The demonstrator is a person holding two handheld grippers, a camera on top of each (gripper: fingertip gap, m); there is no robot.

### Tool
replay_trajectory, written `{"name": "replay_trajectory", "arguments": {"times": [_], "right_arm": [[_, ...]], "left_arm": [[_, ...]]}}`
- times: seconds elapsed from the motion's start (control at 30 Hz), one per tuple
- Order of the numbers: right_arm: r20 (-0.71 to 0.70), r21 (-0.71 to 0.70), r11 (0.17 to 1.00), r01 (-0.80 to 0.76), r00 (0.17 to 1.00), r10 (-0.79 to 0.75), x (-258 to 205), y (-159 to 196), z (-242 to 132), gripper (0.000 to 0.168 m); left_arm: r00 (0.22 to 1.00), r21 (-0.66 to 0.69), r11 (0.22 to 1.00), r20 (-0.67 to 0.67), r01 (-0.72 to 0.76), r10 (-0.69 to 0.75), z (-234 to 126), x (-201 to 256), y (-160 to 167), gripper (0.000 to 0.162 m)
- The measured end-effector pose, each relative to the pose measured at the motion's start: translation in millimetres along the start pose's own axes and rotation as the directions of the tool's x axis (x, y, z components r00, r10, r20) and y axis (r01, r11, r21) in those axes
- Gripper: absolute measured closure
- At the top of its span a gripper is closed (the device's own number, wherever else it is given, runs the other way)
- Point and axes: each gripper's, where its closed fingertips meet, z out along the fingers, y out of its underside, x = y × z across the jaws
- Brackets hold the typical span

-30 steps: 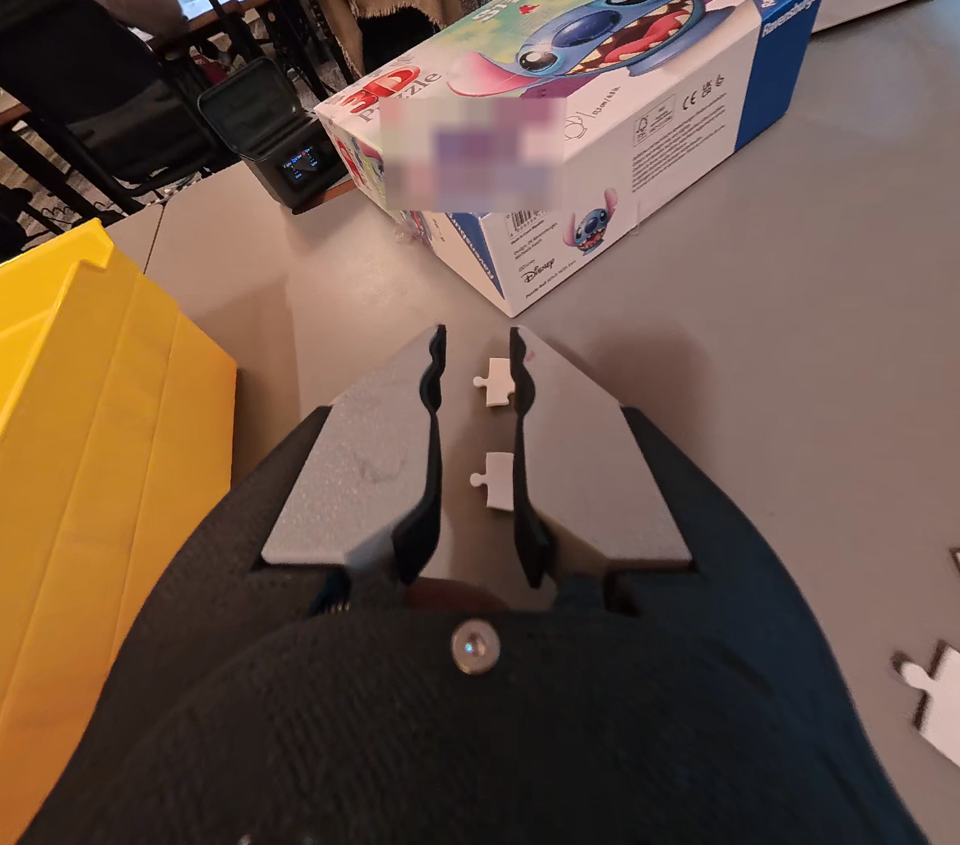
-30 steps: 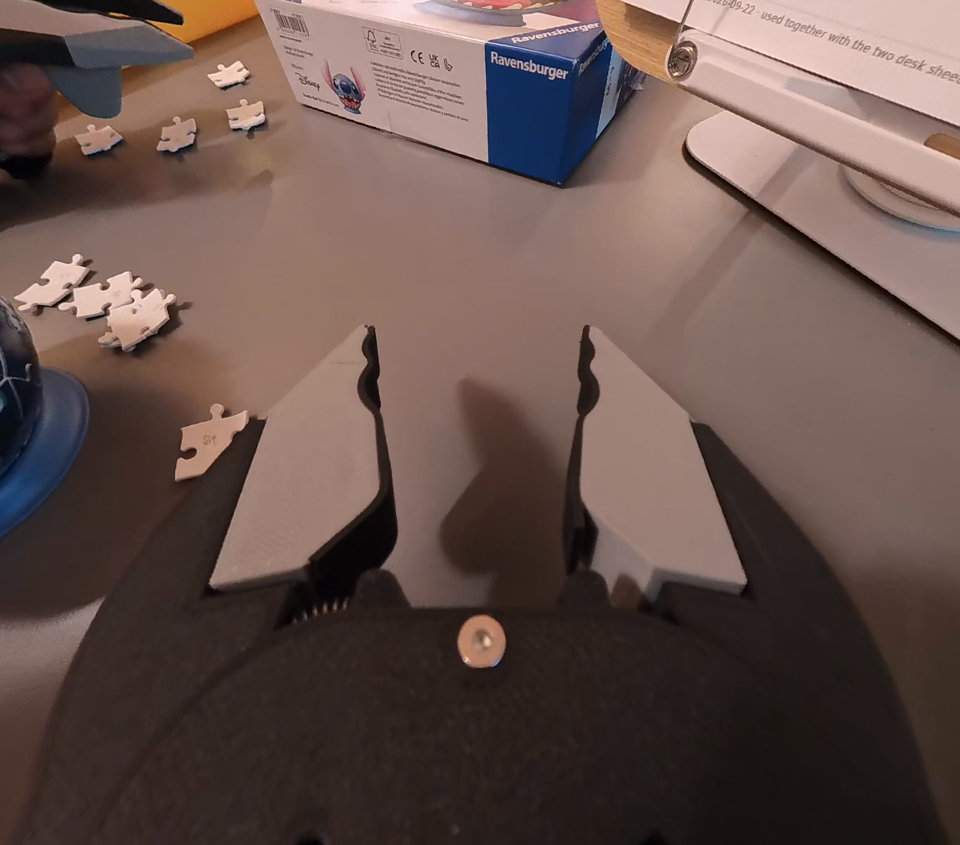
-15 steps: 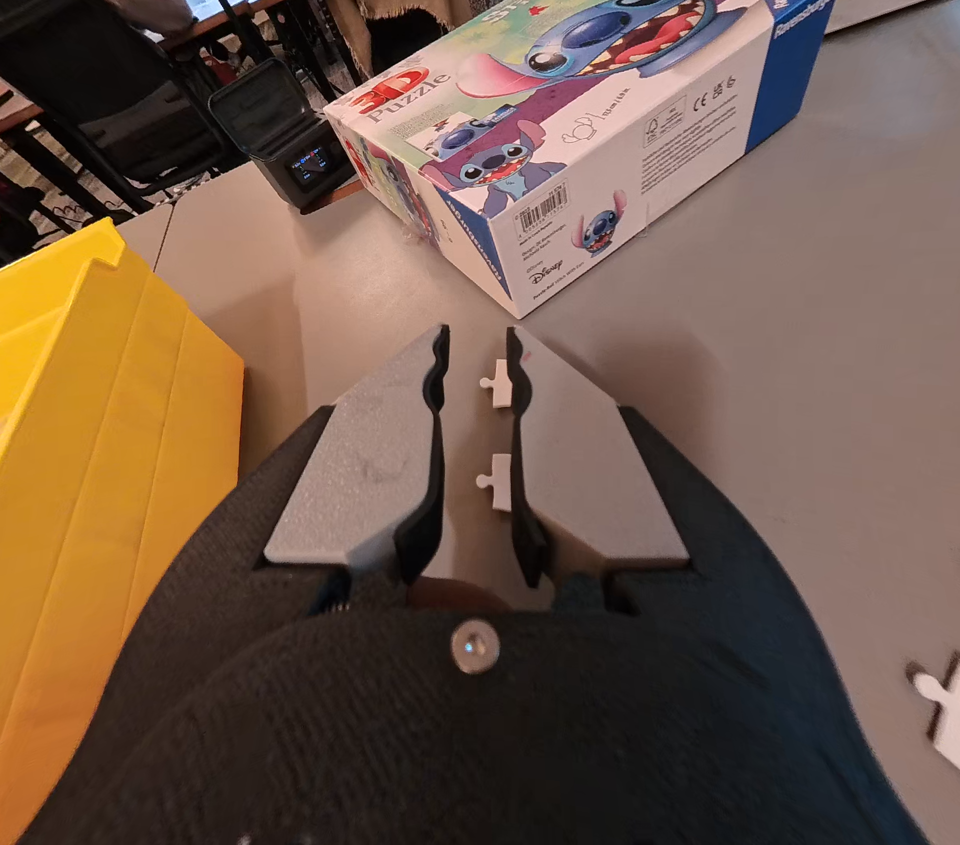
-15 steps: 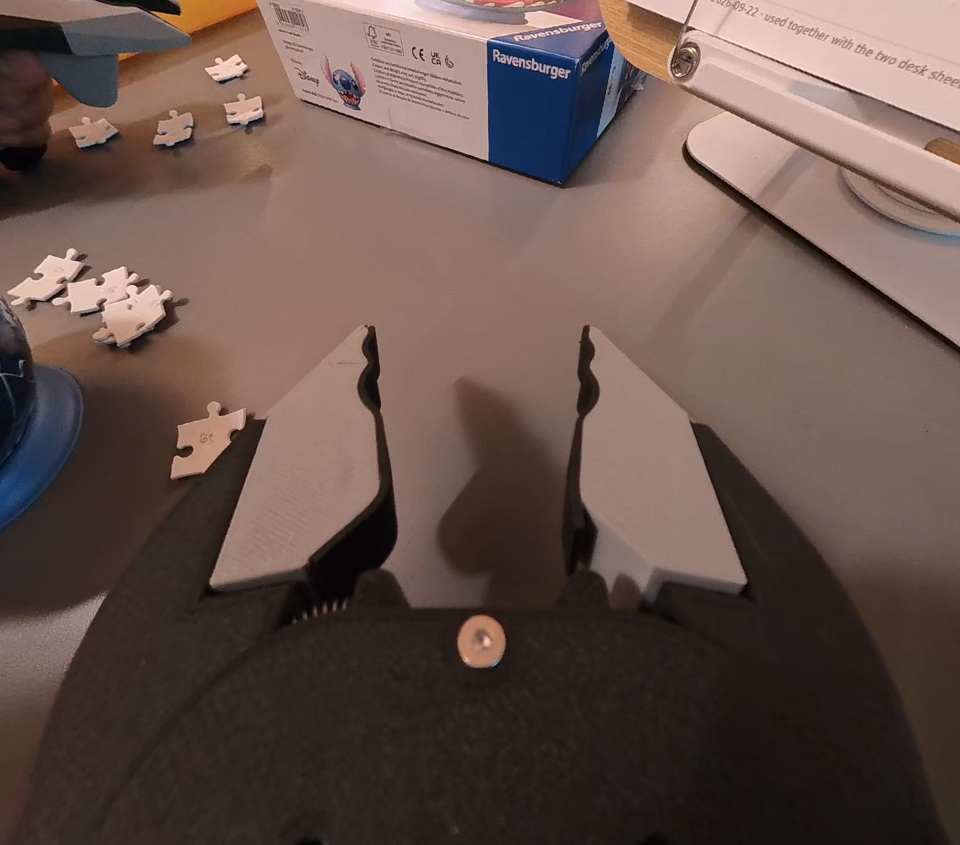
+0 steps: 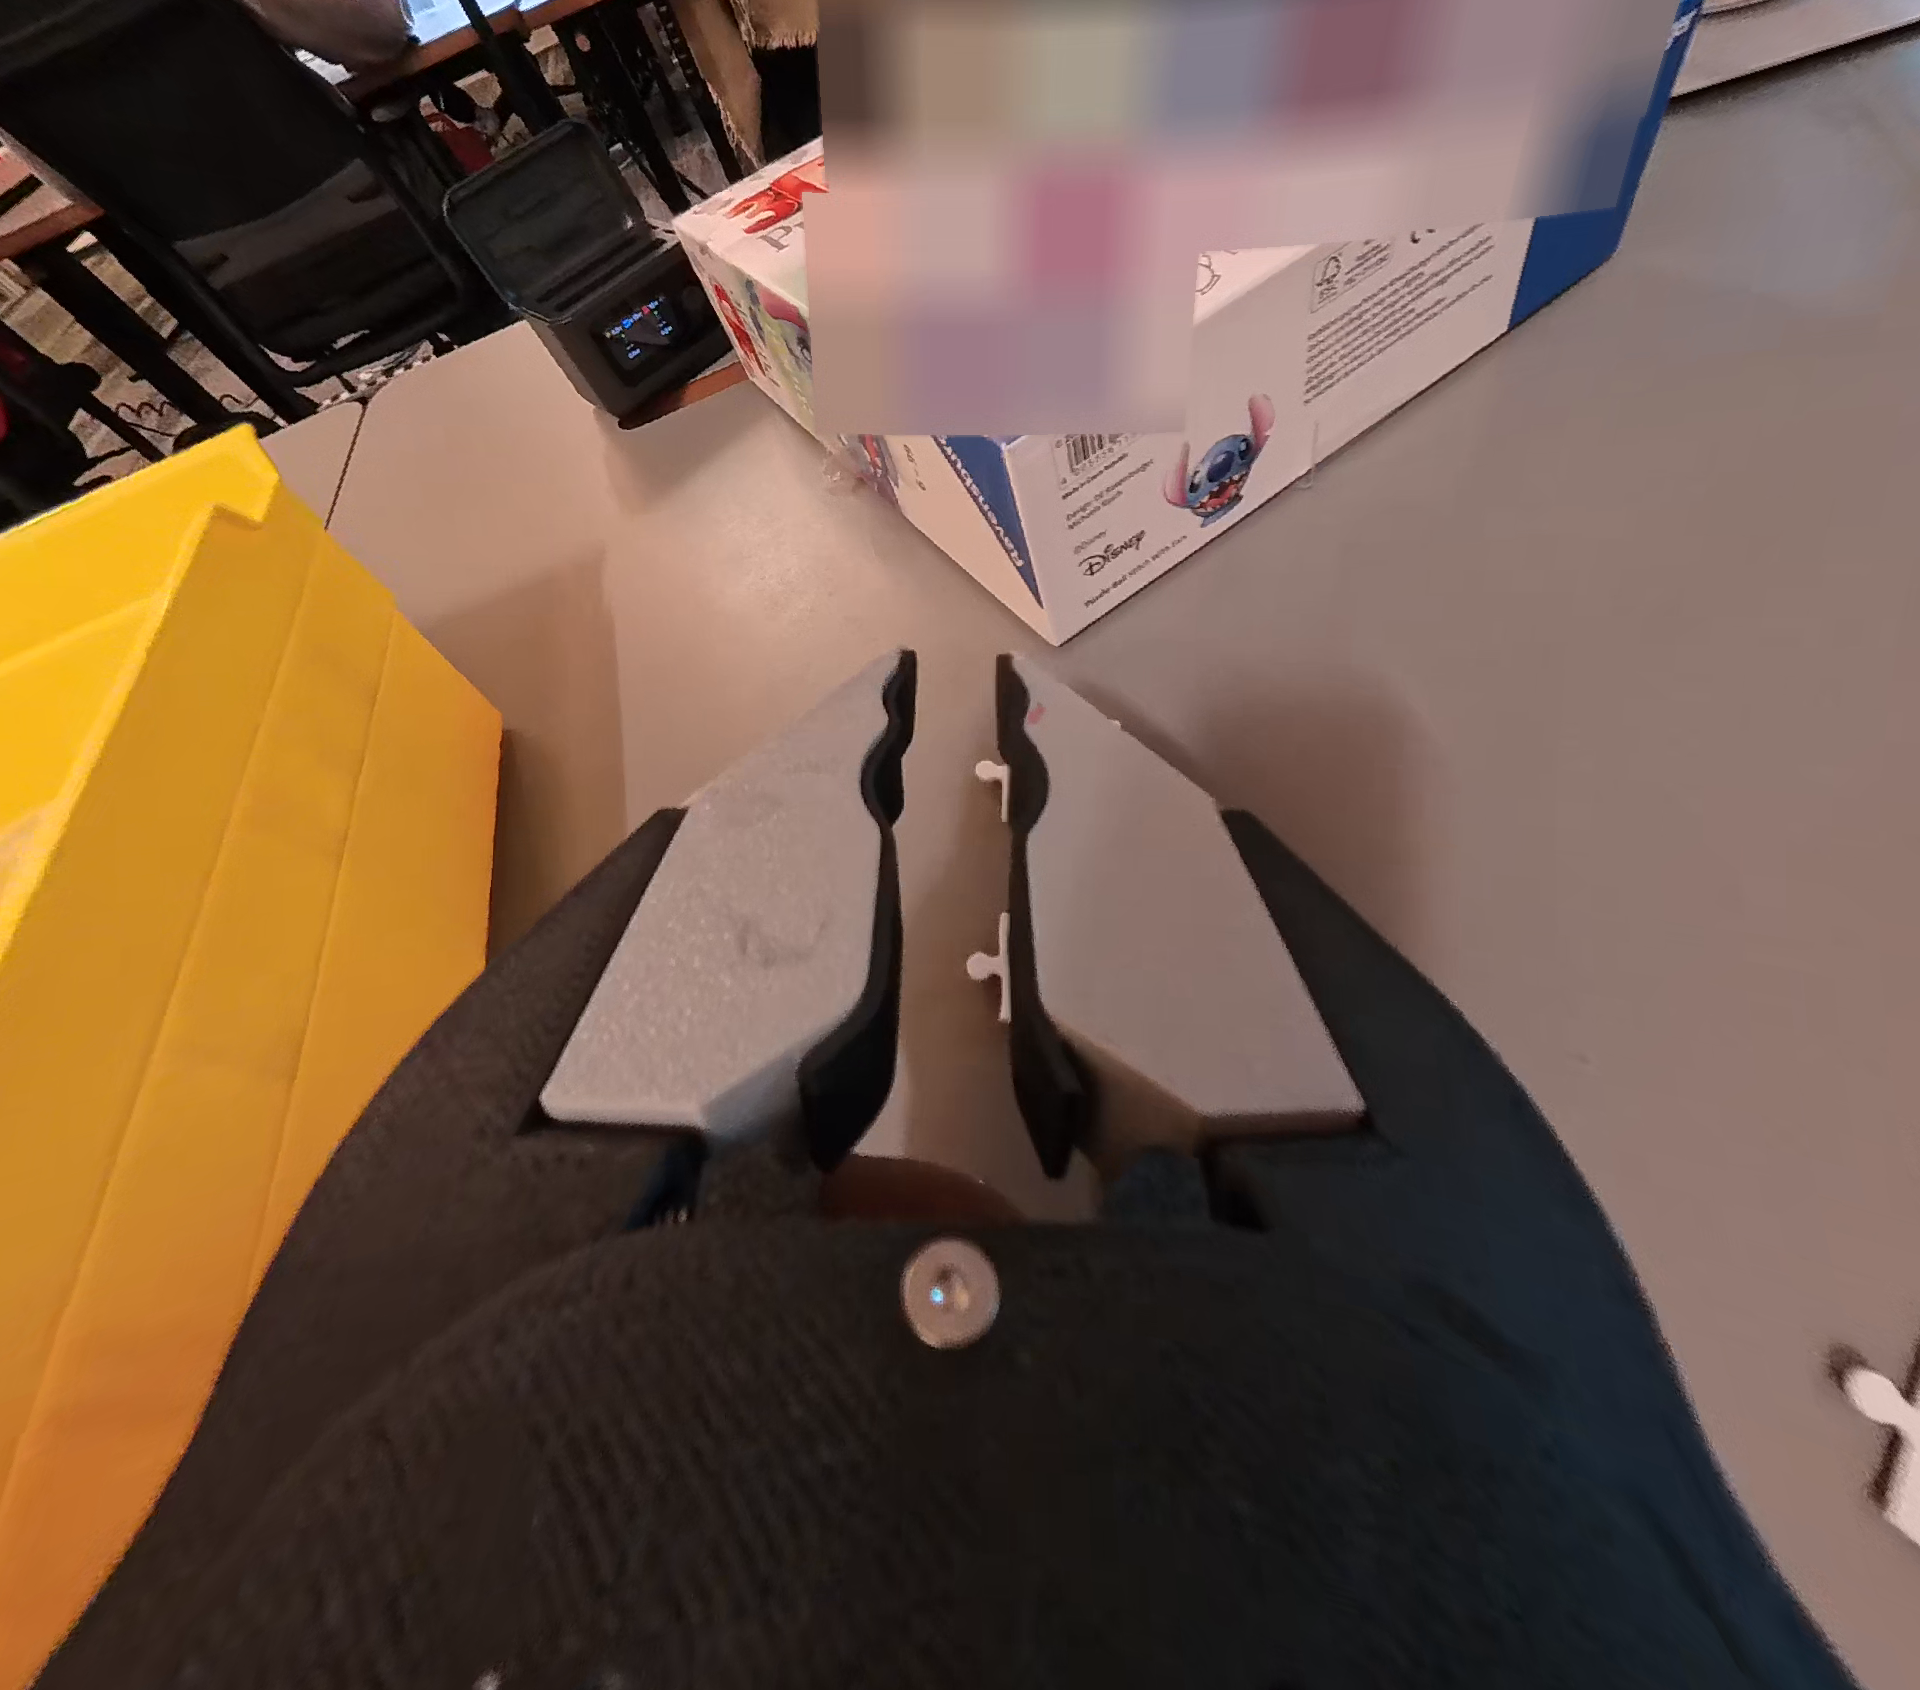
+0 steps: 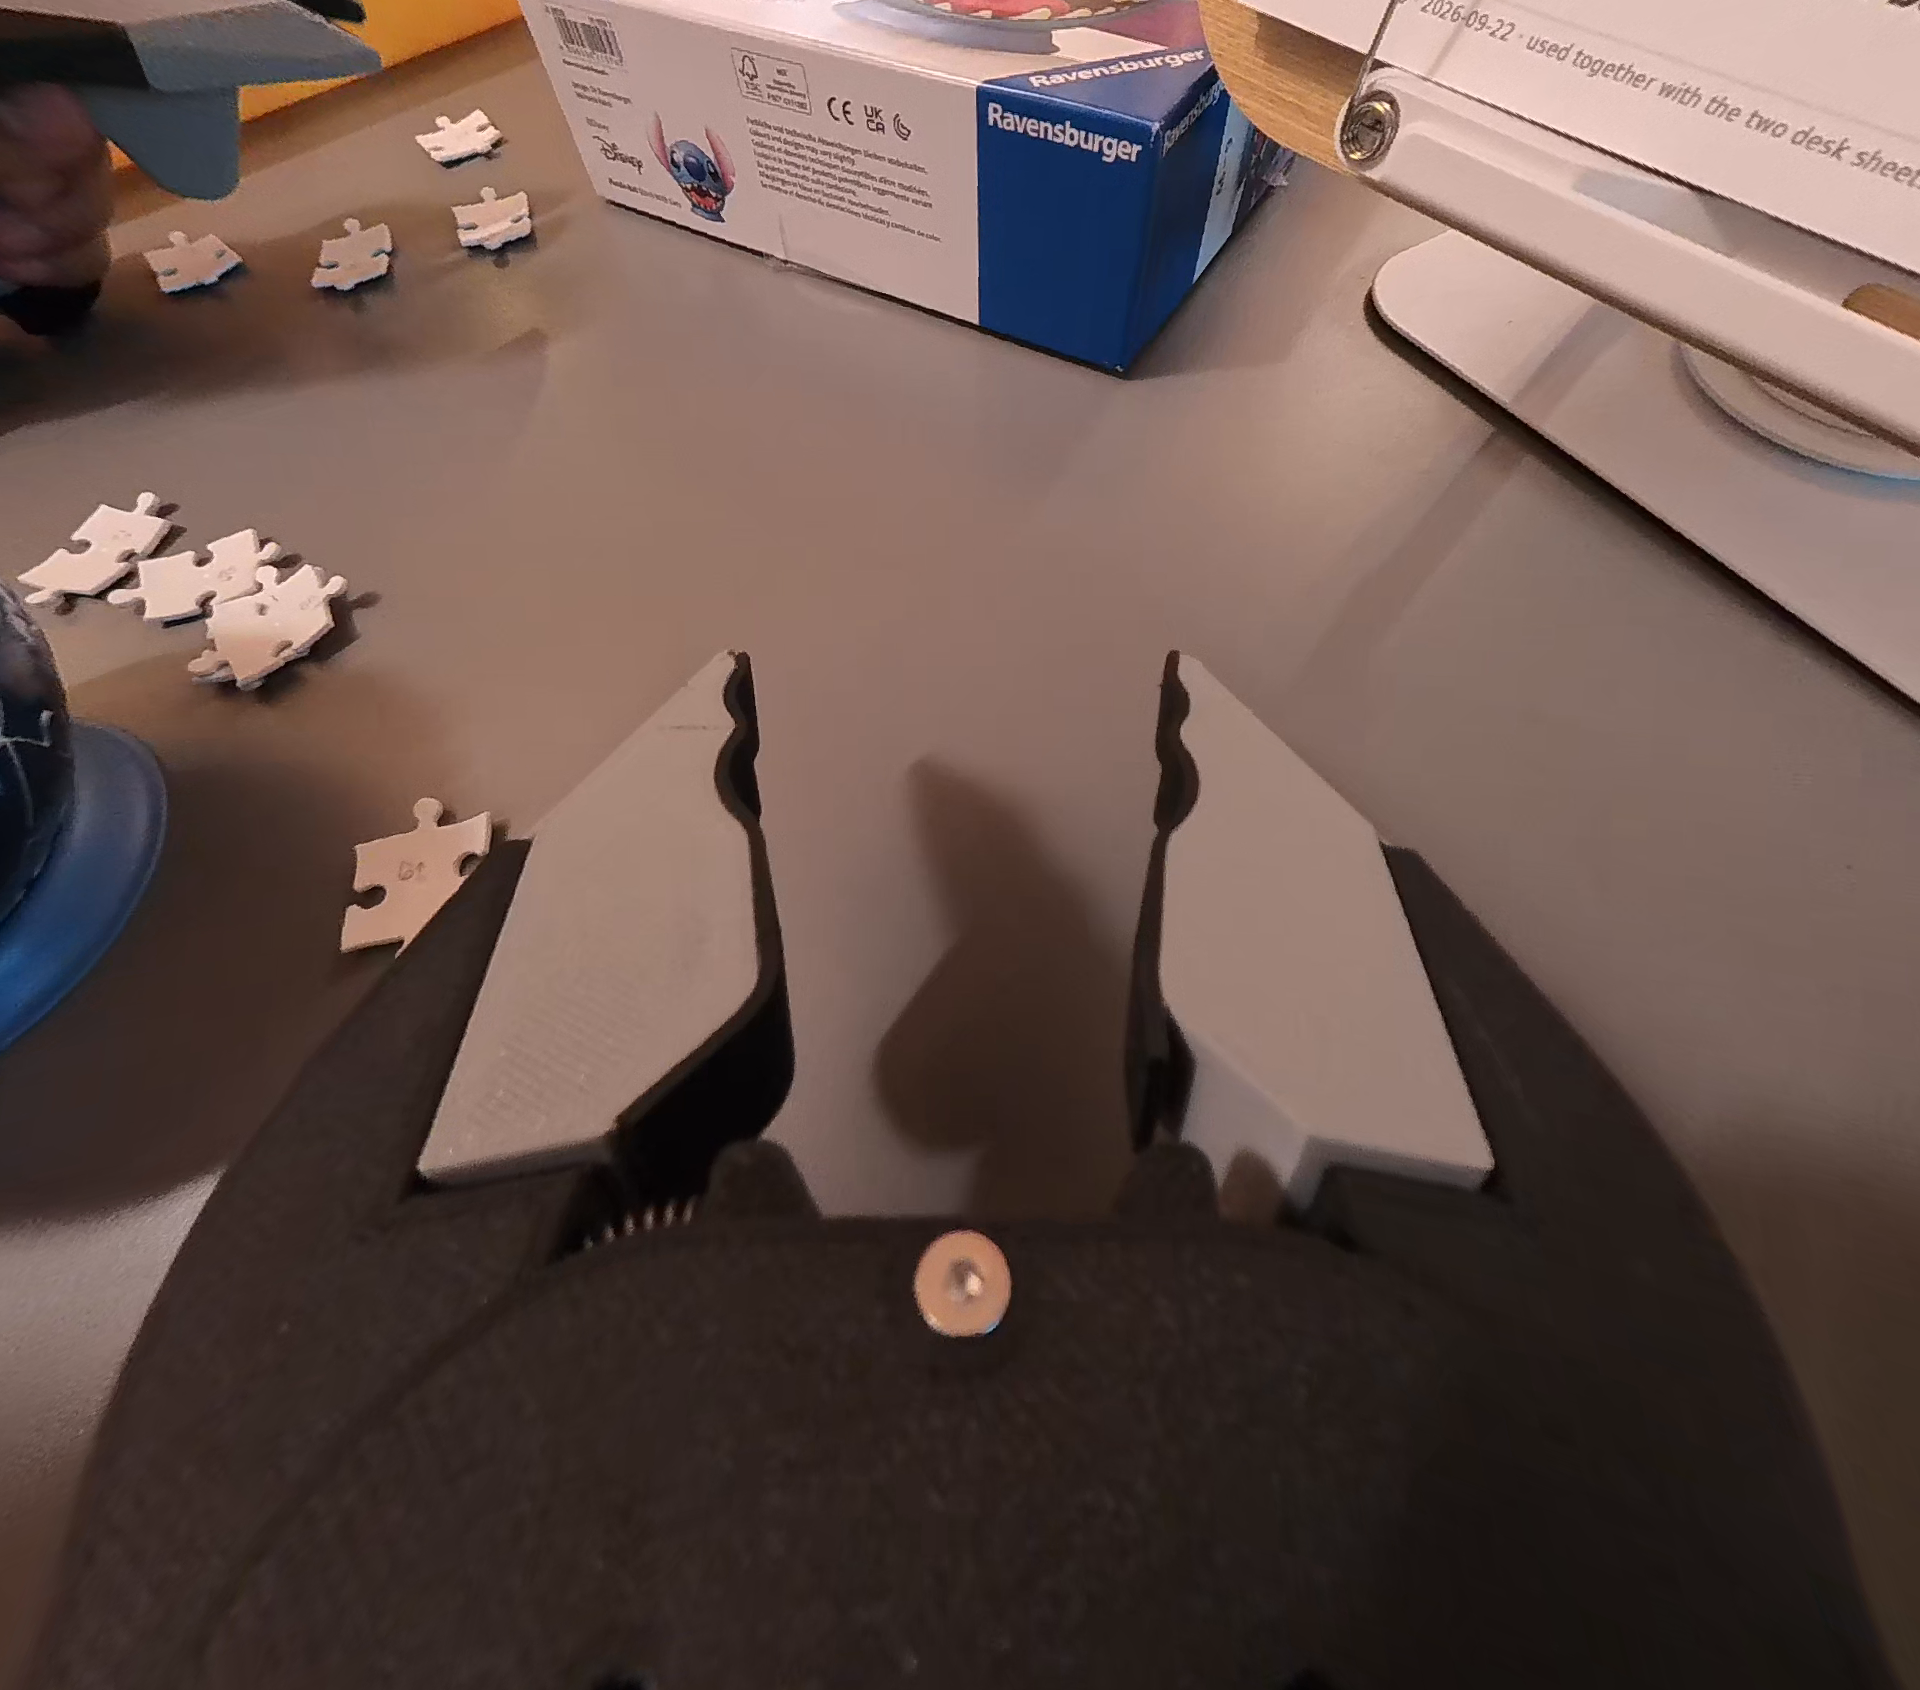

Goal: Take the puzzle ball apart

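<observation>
The dark blue puzzle ball (image 6: 26, 705) sits on its blue stand (image 6: 94, 892) at the left edge of the right wrist view. Loose white pieces lie on the grey table: one (image 6: 416, 877) beside my right gripper, a small cluster (image 6: 239, 601), and a row (image 6: 353, 258) farther back. My right gripper (image 6: 956, 674) is wide open and empty over bare table. My left gripper (image 5: 951, 669) has only a narrow gap and holds nothing; two white pieces (image 5: 992, 783) on the table show through the gap. It also shows in the right wrist view (image 6: 343, 25), above the far row.
The puzzle box (image 5: 1351, 352) lies ahead of both grippers, also in the right wrist view (image 6: 883, 165). A yellow bin (image 5: 208, 809) stands to the left. A sign on a white stand (image 6: 1558, 290) is at the right. A black case (image 5: 603, 290) sits past the table edge. Tip to tip, the grippers are about 30 cm apart. Measured from the fingertips, the row (image 6: 353, 258) is 7 cm or so from the left gripper and 30 cm from the right.
My left gripper's gap has narrowed a little, so the pieces below show less. The right gripper has barely moved and stays open.
</observation>
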Motion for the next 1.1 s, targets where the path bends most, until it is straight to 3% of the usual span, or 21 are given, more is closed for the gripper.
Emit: {"name": "replay_trajectory", "arguments": {"times": [0.13, 0.47, 0.67, 0.93, 1.03, 1.1], "right_arm": [[0.04, 0.022, 1.0, 0.019, 0.999, -0.02, -7, -2, -3, 0.094], [0.394, -0.003, 0.986, 0.165, 0.907, -0.151, -77, 14, -17, 0.105], [0.515, -0.092, 0.963, 0.253, 0.84, -0.171, -106, 35, -19, 0.108], [0.49, -0.185, 0.926, 0.329, 0.848, -0.203, -116, 49, -3, 0.122], [0.462, -0.181, 0.917, 0.355, 0.854, -0.24, -118, 48, 1, 0.146], [0.447, -0.173, 0.911, 0.373, 0.854, -0.265, -119, 48, 2, 0.147]], "left_arm": [[0.999, 0.004, 1.0, -0.047, 0.003, -0.003, -2, 3, 1, 0.129], [0.961, -0.031, 1.0, -0.278, 0.003, -0.012, -10, 32, 7, 0.117], [0.895, -0.047, 0.997, -0.445, -0.059, 0.031, -19, 59, 14, 0.117], [0.857, -0.072, 0.992, -0.513, -0.101, 0.05, -27, 72, 21, 0.117], [0.842, -0.06, 0.991, -0.535, -0.122, 0.071, -33, 83, 21, 0.117], [0.837, -0.052, 0.99, -0.542, -0.132, 0.083, -35, 87, 20, 0.117]]}}
